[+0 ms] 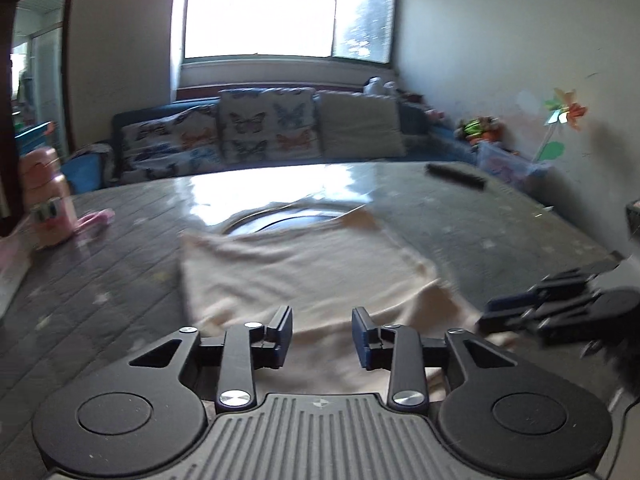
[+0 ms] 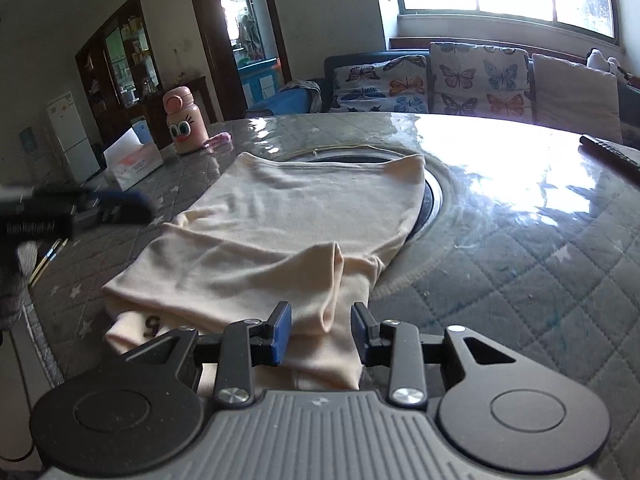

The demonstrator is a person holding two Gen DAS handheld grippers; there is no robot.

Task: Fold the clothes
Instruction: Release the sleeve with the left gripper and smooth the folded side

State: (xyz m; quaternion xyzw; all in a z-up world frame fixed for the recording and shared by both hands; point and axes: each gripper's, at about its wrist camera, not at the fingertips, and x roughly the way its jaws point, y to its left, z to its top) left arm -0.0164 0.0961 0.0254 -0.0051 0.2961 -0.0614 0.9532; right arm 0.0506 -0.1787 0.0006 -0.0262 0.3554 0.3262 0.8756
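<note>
Left wrist view, blurred by motion. Left gripper [image 1: 321, 334]: black fingers [image 1: 280, 334] with blue pads, spread apart, nothing held, hanging just above the near edge of the cream garment [image 1: 304, 264]. Garment: soft knit, roughly rectangular, lying flat on the table [image 1: 120, 264]. Table surface: grey quilted cloth with small stars under a glossy clear cover, with a round dark inset [image 1: 280, 222] partly covered by the garment's far edge. Right gripper [image 1: 516, 312] at the right edge, blurred, at the garment's near right corner; finger state not readable here. Pink cartoon-face bottle [image 1: 50, 200] at far left; dark remote control [image 1: 456, 176] at far right.

Right wrist view, sharp. Right gripper [image 2: 321, 334]: fingers [image 2: 280, 334] parted, empty, straddling a folded sleeve [image 2: 332, 280] laid lengthwise over the garment [image 2: 280, 216]. Garment smooth, lightly creased, dark printed mark at the near left corner. Left gripper [image 2: 120, 208] at left, blurred, above the table [image 2: 520, 260]. Bottle [image 2: 184, 122], white tissue box [image 2: 134, 162], remote control [image 2: 610, 152] well apart from the garment.
</note>
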